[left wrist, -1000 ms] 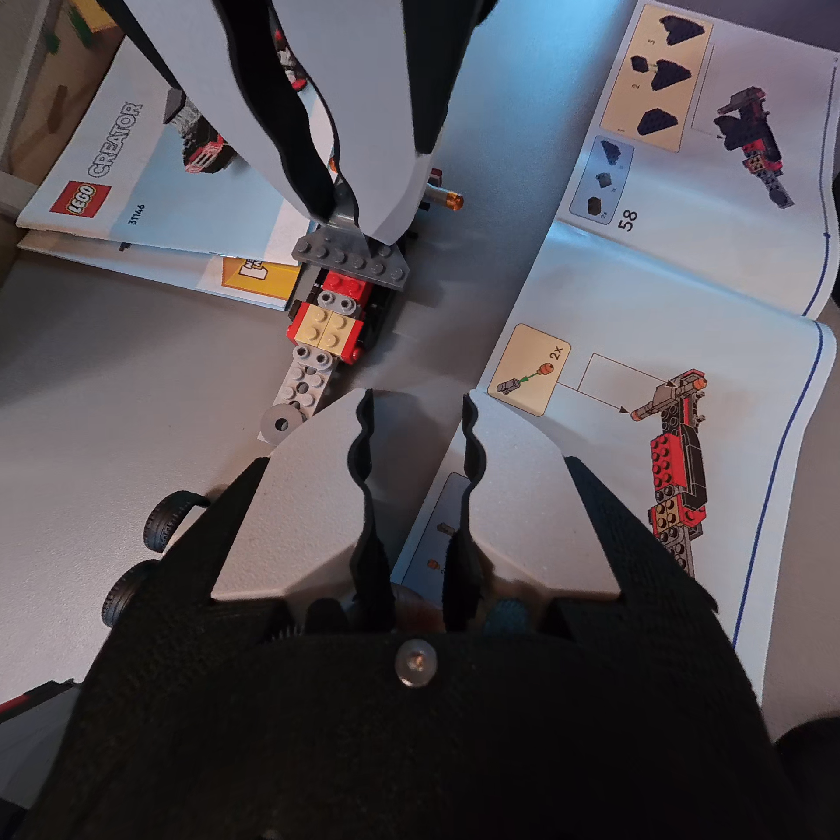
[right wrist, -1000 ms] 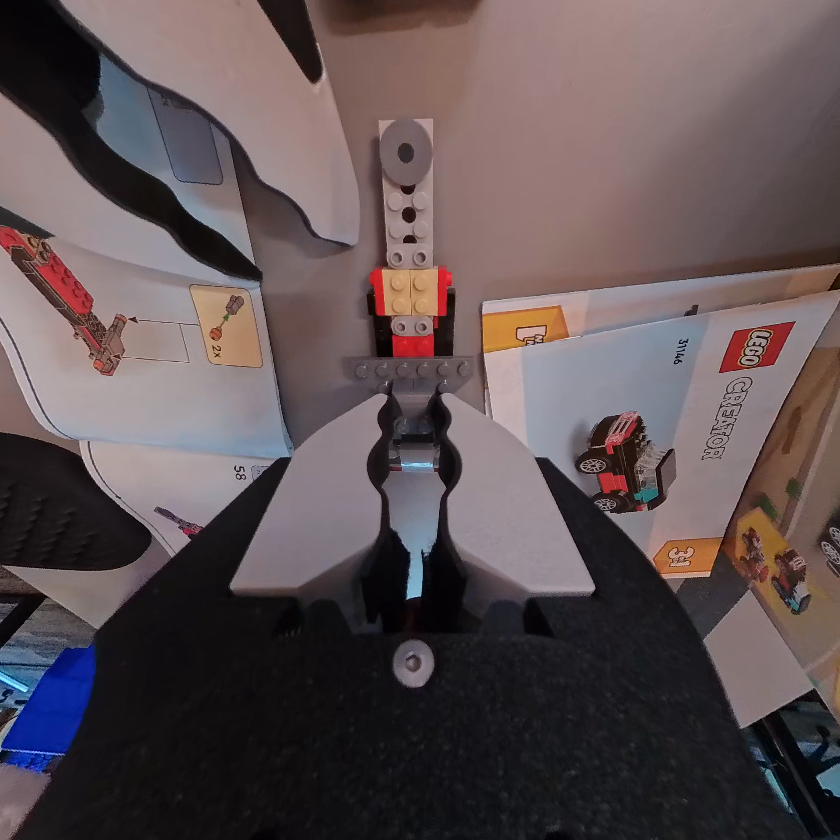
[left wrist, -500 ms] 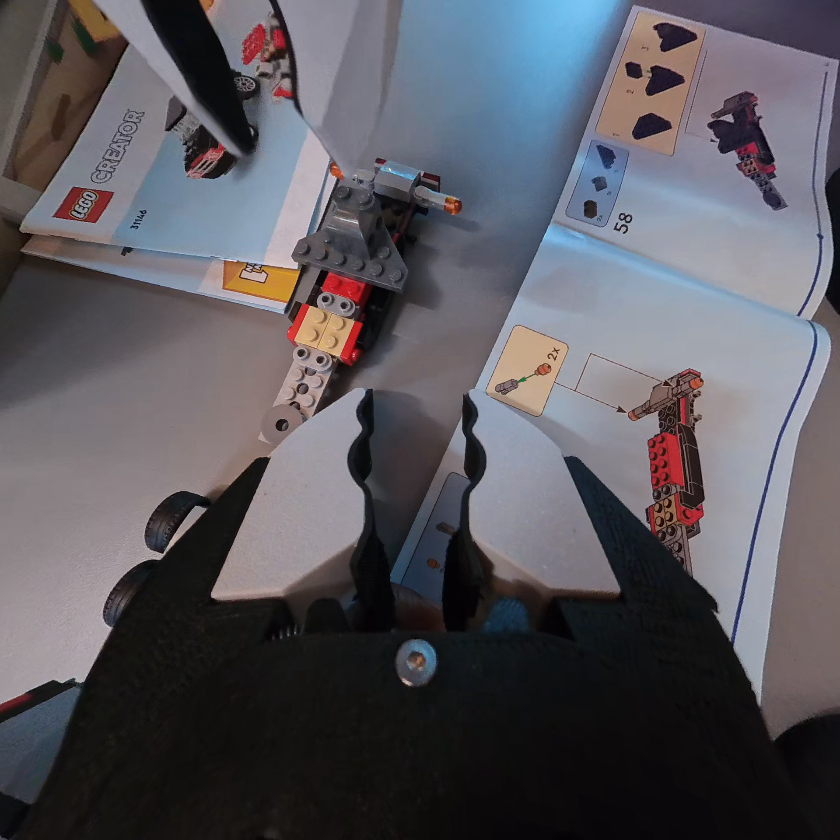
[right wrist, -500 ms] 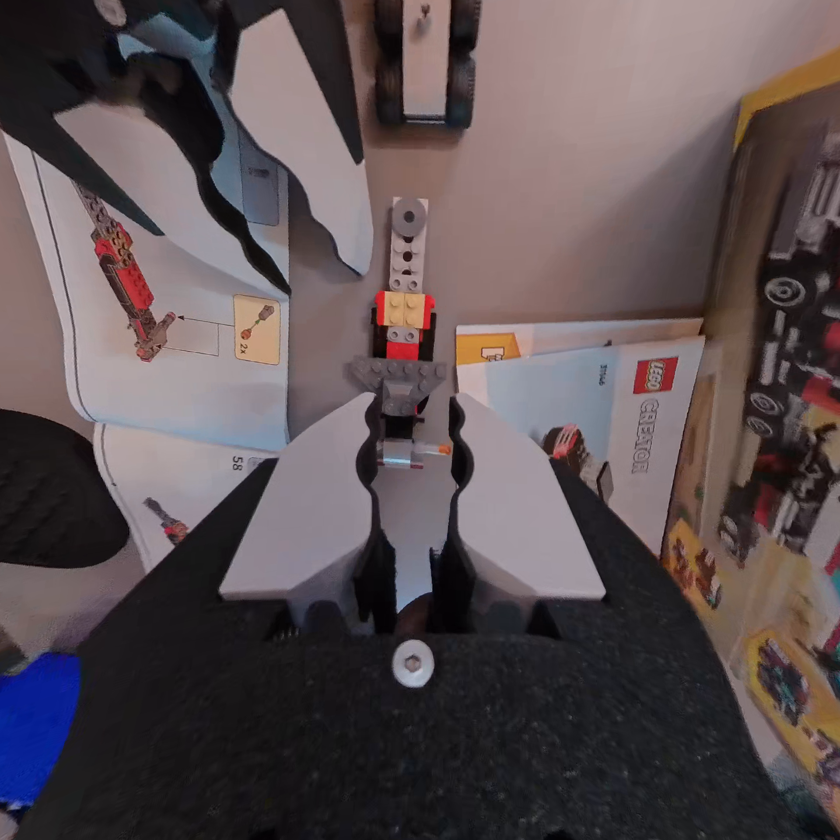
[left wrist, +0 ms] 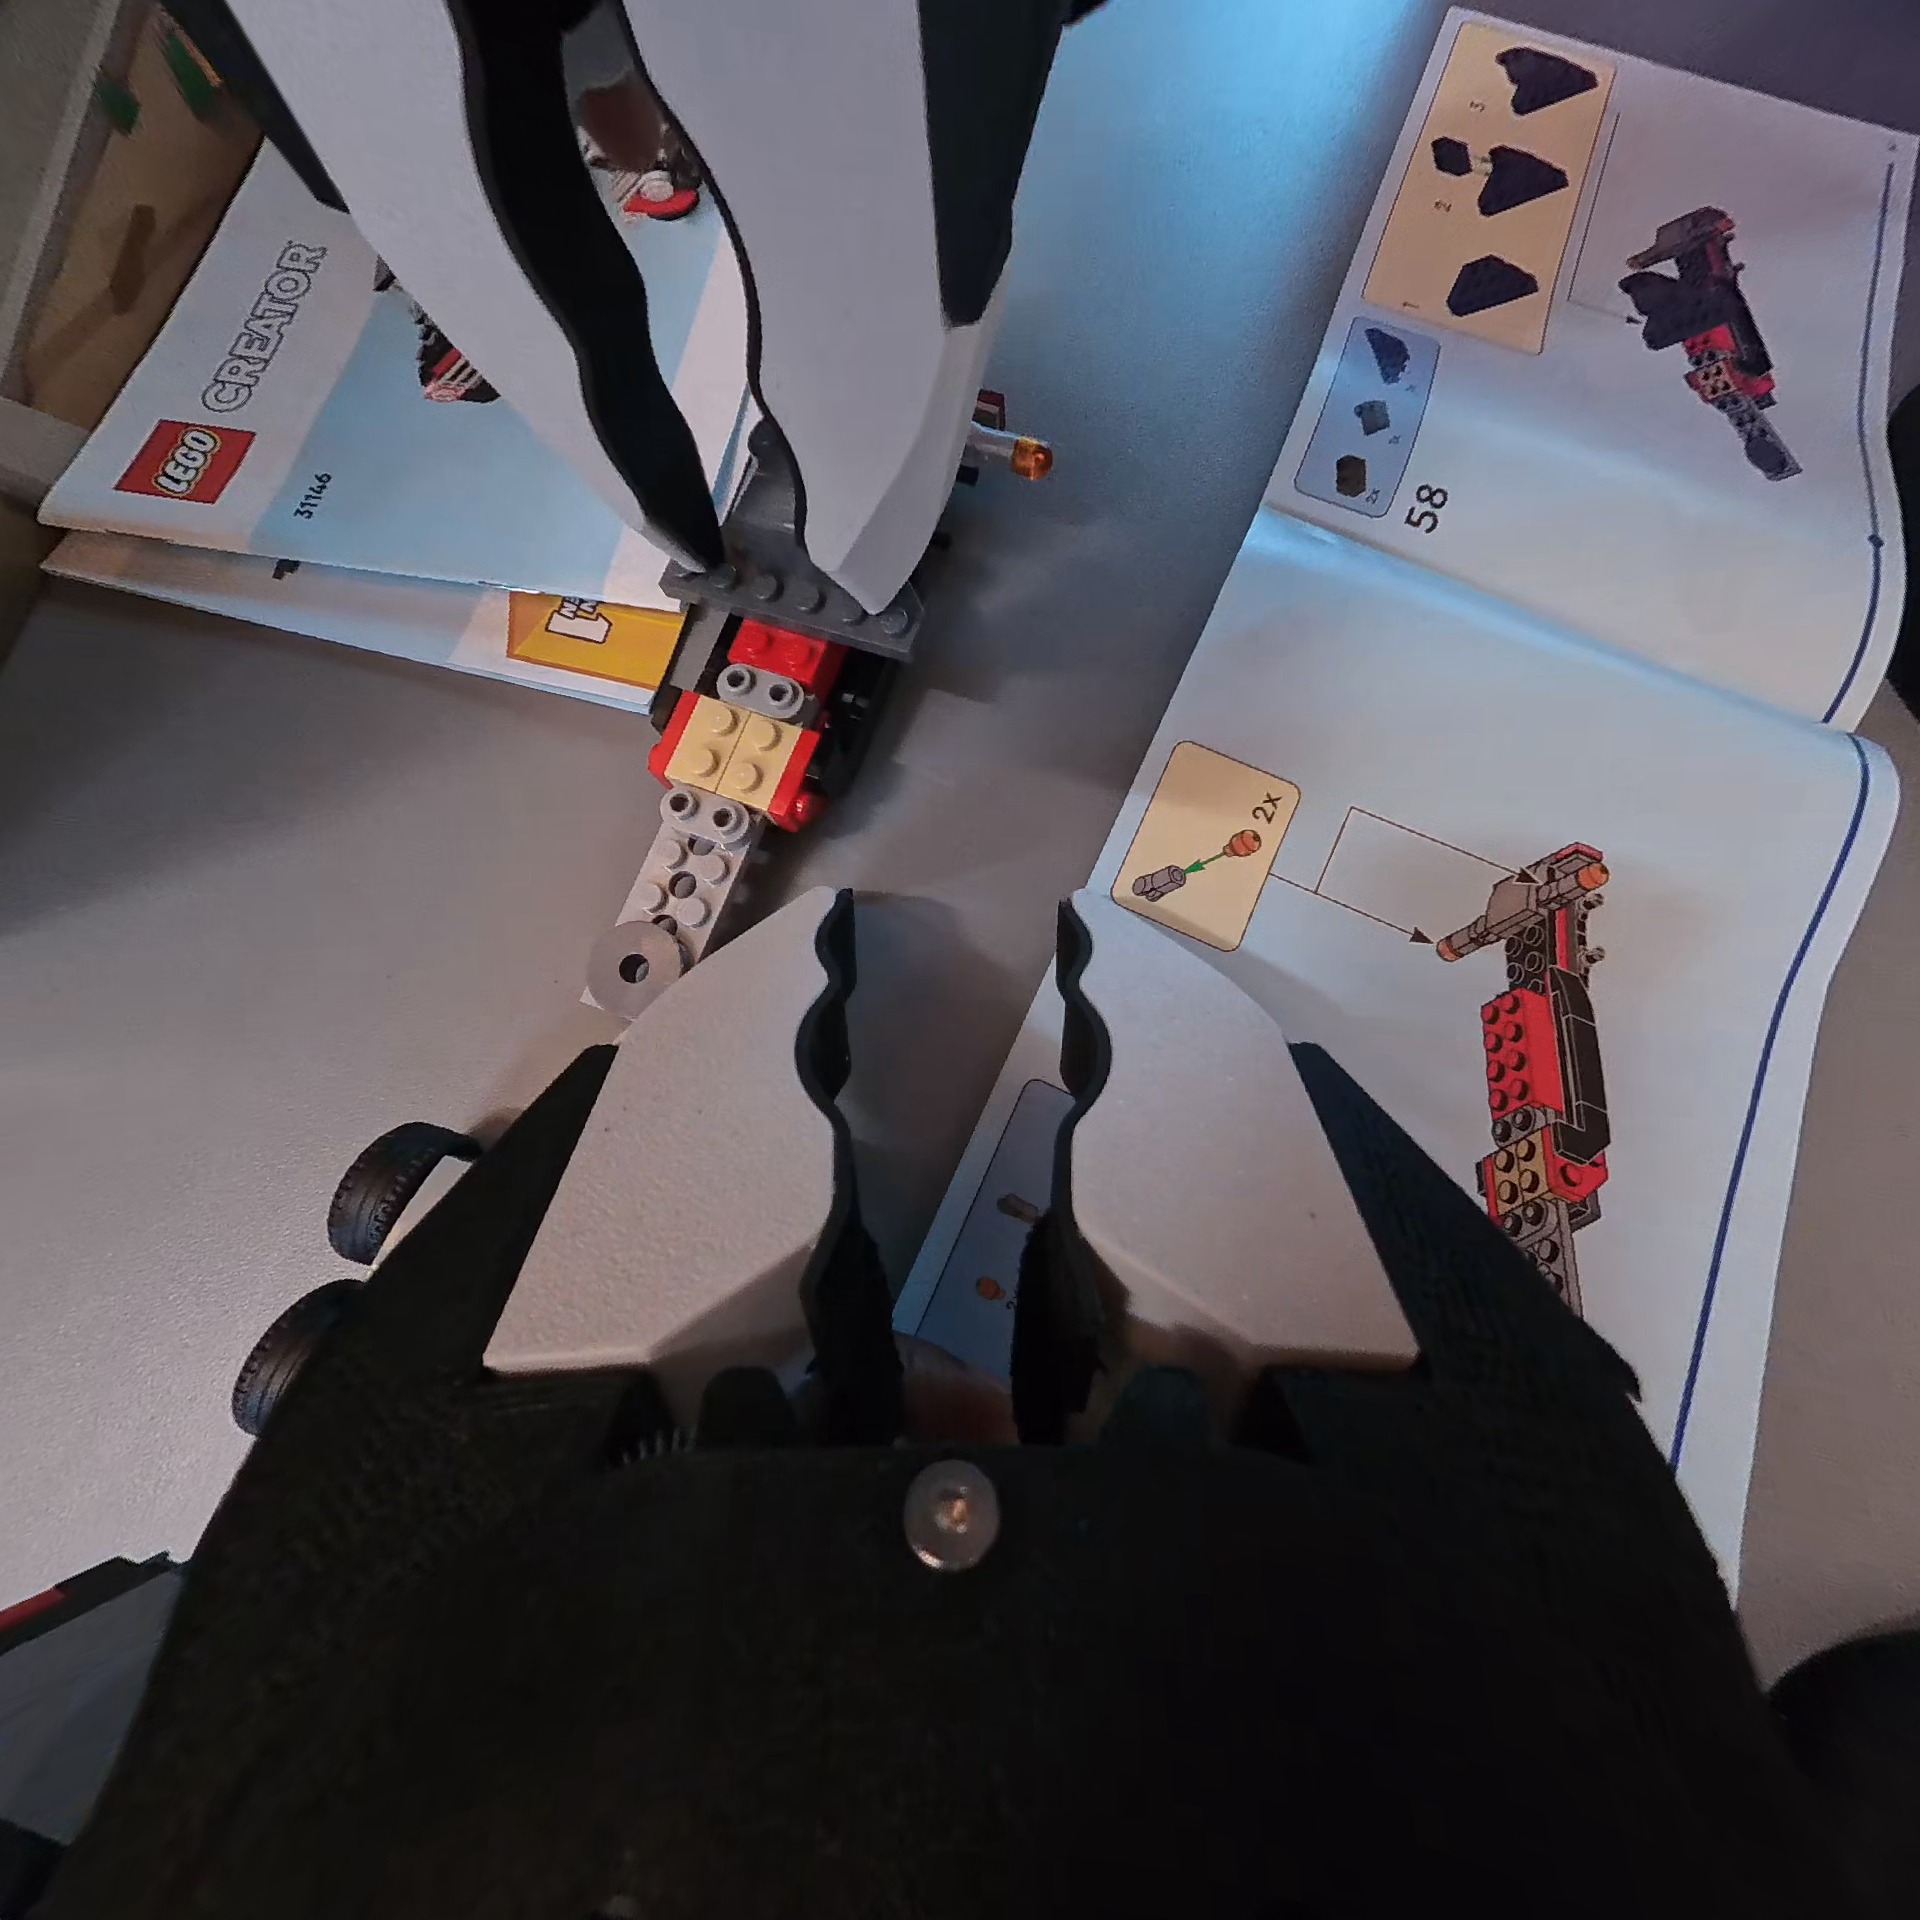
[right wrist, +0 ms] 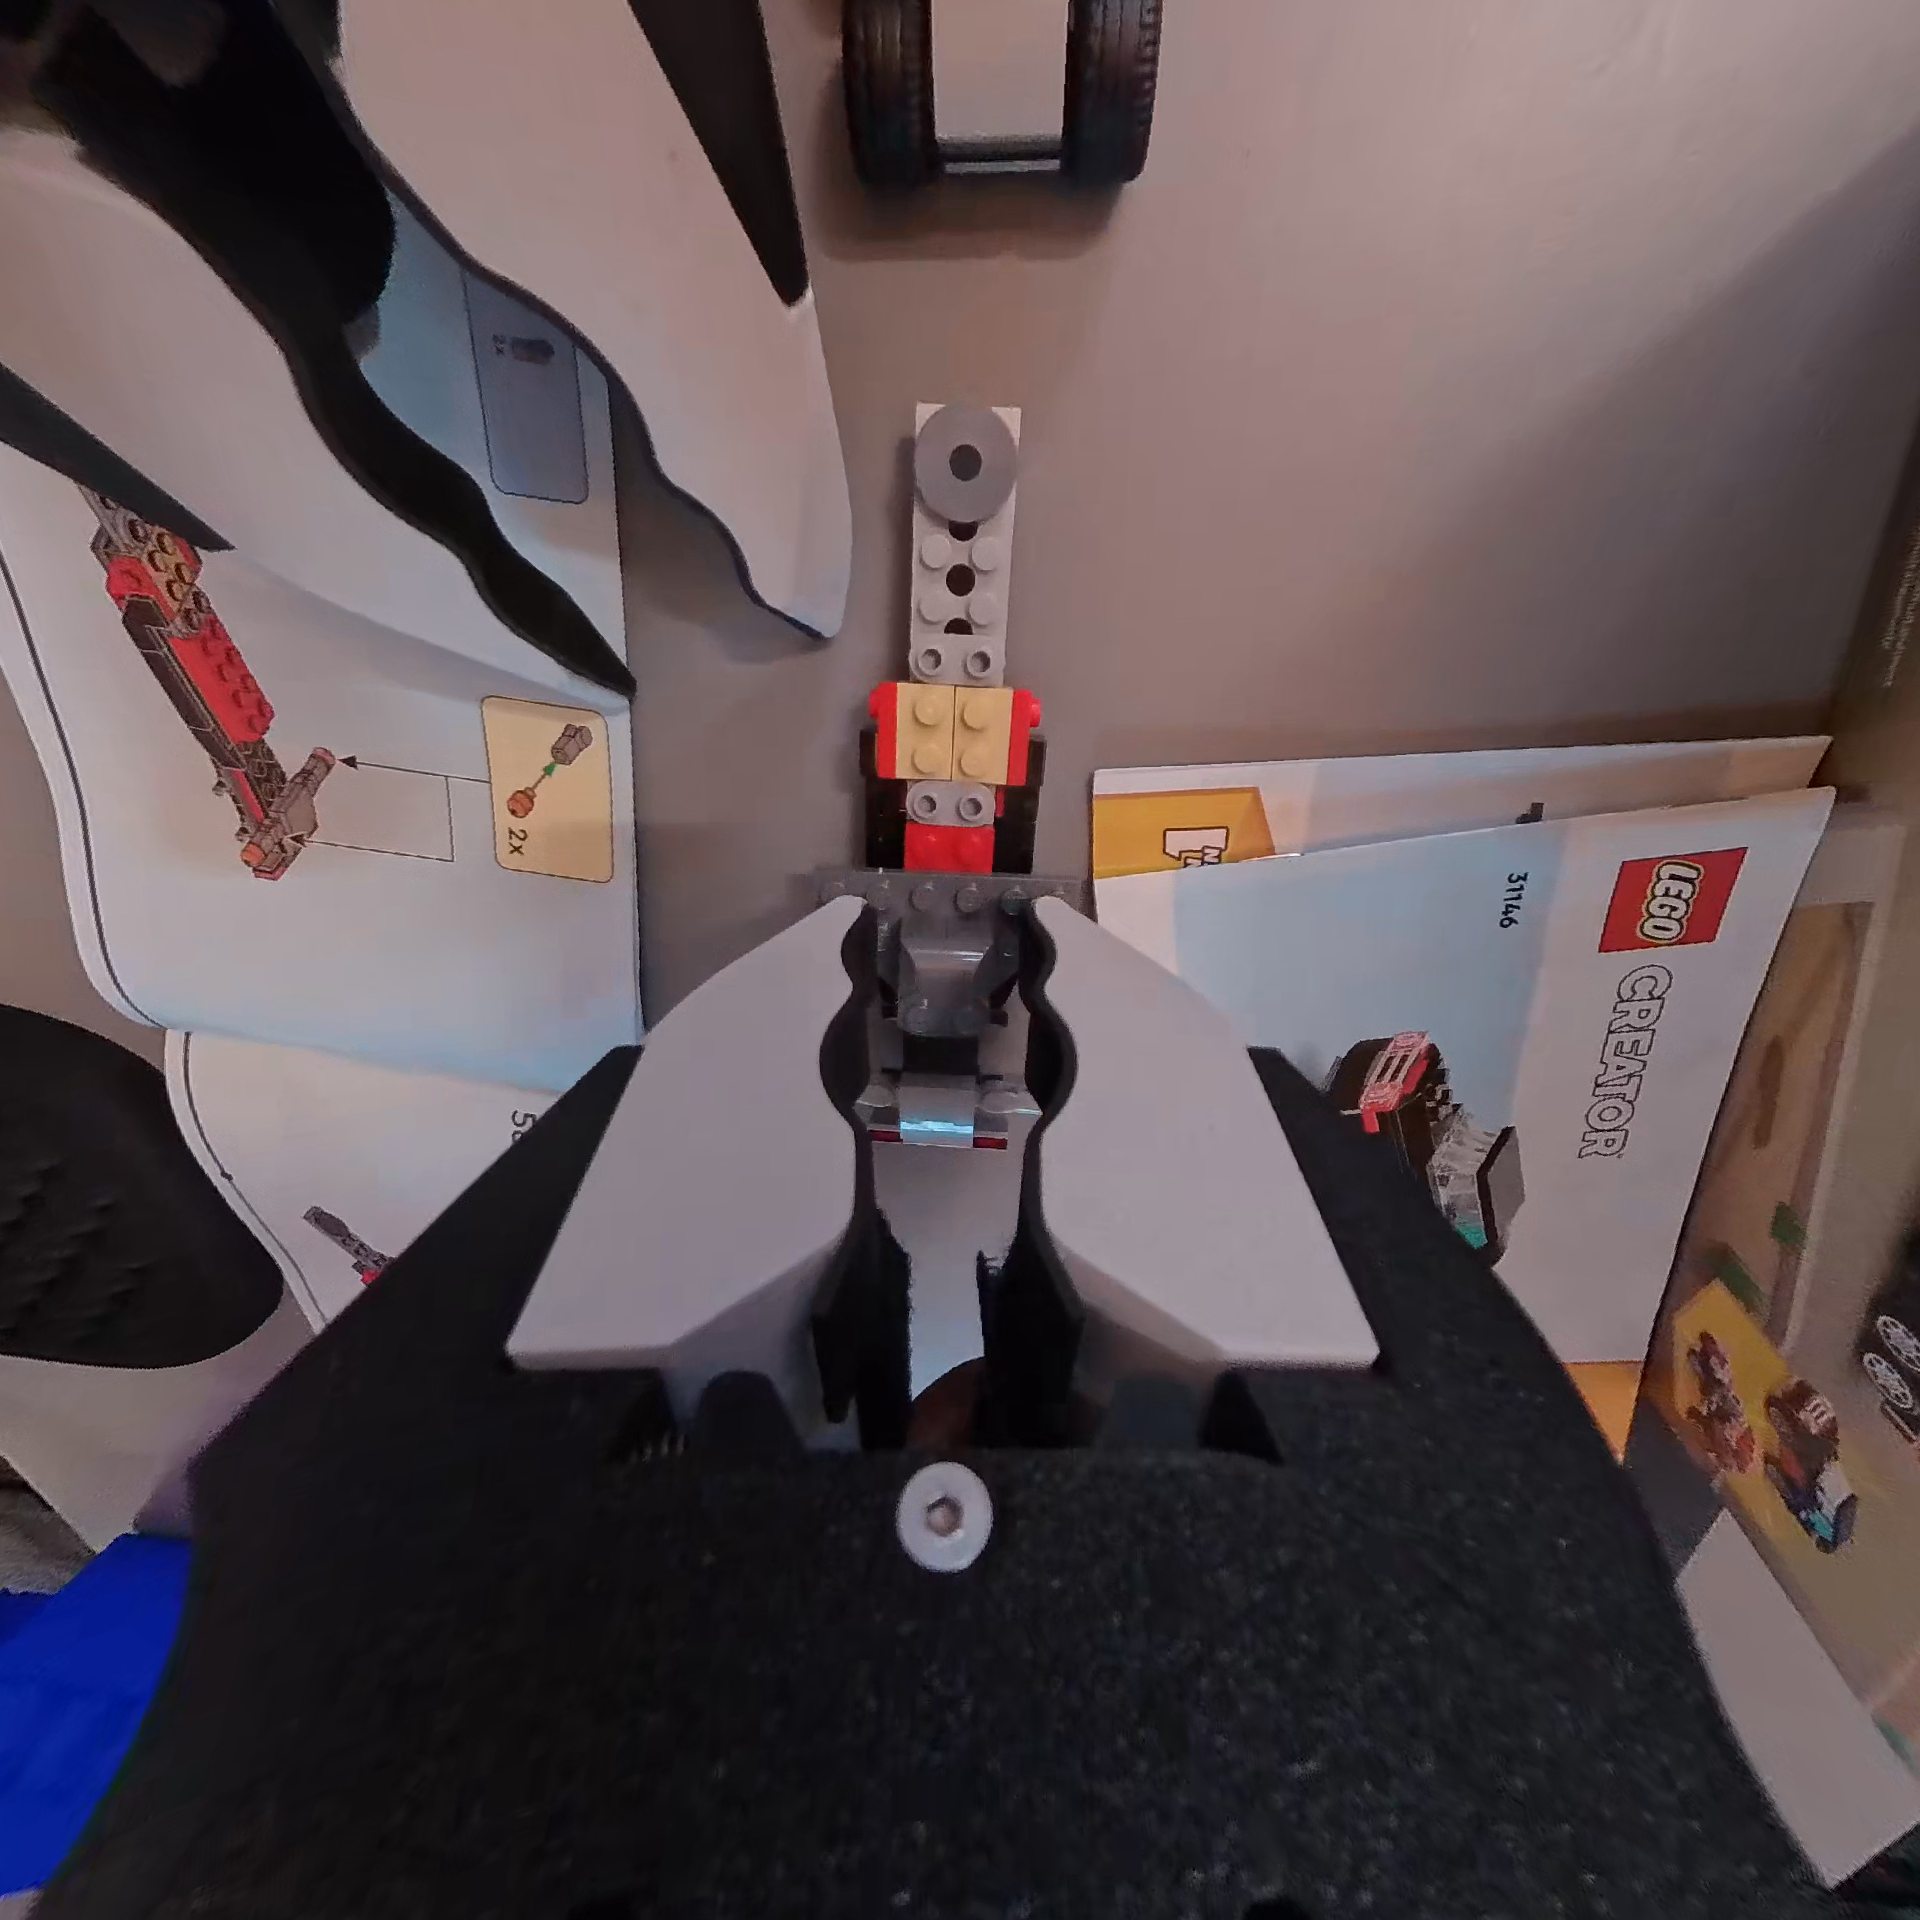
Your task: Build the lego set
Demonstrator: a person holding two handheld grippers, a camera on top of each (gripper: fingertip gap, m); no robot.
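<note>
The lego model (left wrist: 743, 748) lies on the table (left wrist: 260, 935). Beyond it, the right gripper (left wrist: 790, 561) straddles its dark grey end; just short of it, the left gripper (left wrist: 951, 935) gapes empty.

hobby desk at home prob: grey tabletop (right wrist: 1455, 468) w/ lego booklets (left wrist: 1558, 675), toy box (right wrist: 1766, 1351).

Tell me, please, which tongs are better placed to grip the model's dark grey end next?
The right tongs: their open jaws already straddle the model at its dark grey end, while the left tongs hang open beyond its light grey tail.
</note>
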